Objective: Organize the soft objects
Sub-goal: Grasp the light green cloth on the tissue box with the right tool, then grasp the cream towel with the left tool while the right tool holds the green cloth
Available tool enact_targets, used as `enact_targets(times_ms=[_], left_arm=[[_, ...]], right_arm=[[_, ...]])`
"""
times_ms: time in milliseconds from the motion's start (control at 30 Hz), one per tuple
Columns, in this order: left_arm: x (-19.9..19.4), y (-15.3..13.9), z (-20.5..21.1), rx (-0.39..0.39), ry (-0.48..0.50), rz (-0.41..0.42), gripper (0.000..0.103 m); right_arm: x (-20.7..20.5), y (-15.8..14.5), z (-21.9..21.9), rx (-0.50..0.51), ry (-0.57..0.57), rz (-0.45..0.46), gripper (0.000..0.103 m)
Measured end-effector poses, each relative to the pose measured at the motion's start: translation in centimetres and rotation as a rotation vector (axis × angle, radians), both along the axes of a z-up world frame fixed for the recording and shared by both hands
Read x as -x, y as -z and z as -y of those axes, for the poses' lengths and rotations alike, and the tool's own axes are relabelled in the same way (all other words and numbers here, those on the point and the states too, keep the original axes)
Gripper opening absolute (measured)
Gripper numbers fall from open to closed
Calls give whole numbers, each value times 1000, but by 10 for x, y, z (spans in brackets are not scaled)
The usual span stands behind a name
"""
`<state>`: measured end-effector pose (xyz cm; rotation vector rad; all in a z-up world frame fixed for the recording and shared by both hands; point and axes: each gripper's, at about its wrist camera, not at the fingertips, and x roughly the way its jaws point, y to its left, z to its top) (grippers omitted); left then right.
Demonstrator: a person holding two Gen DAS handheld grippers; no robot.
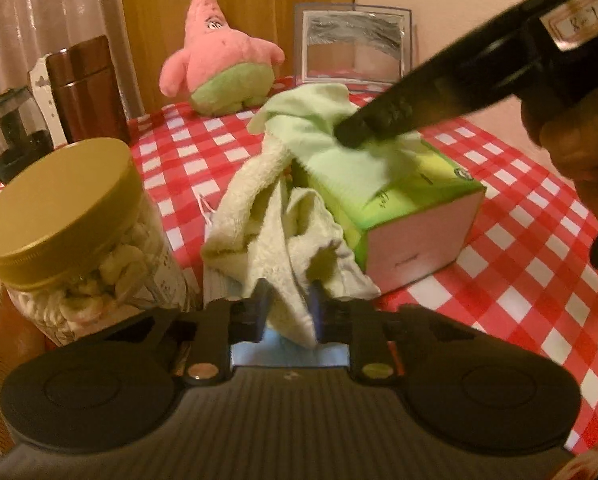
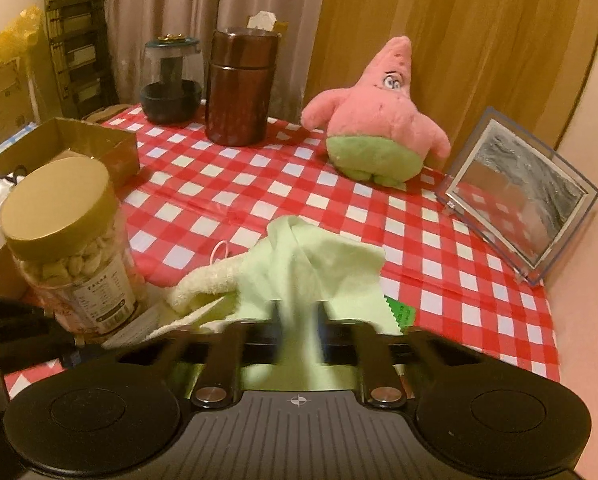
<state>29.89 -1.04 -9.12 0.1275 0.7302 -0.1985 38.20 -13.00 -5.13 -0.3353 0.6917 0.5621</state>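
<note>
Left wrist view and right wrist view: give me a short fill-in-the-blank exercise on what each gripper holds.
1. The left gripper is shut on the cream ____.
2. The right gripper is shut on the light ____ cloth.
3. The cloth lies over a tissue ____.
4. The plush toy is mostly ____.

Missing: towel; green; box; pink

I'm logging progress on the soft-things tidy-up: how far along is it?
Nothing looks sorted yet. In hand: the left hand-held gripper is shut on the cream towel, the right hand-held gripper on the light green cloth, both draped over the tissue box. Left: both cloths and the pink starfish plush.
</note>
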Motion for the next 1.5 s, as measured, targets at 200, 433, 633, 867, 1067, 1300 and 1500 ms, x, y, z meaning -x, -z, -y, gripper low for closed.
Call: enact_targets(times_ms=[200, 433, 633, 867, 1067, 1300, 1500], left_arm=[[9, -13, -3, 29, -4, 42, 2], [40, -40, -1, 34, 23, 109, 1], [79, -53, -5, 56, 28, 112, 1], [133, -64, -7, 81, 52, 100, 0], [143, -61, -3, 42, 84, 60, 2], [101, -52, 2, -61, 120, 85, 61], [57, -26, 16, -168, 186, 86, 79]], right_arm=[[18, -22, 17, -72, 55, 68, 0], [61, -58, 46, -161, 109, 120, 0], [113, -72, 67, -215, 140, 109, 0], [169, -58, 76, -213, 156, 24, 0], [185, -38, 77, -199, 158, -40, 0], [167, -20, 82, -209, 180, -80, 0], [140, -2, 83, -179, 218, -105, 0]])
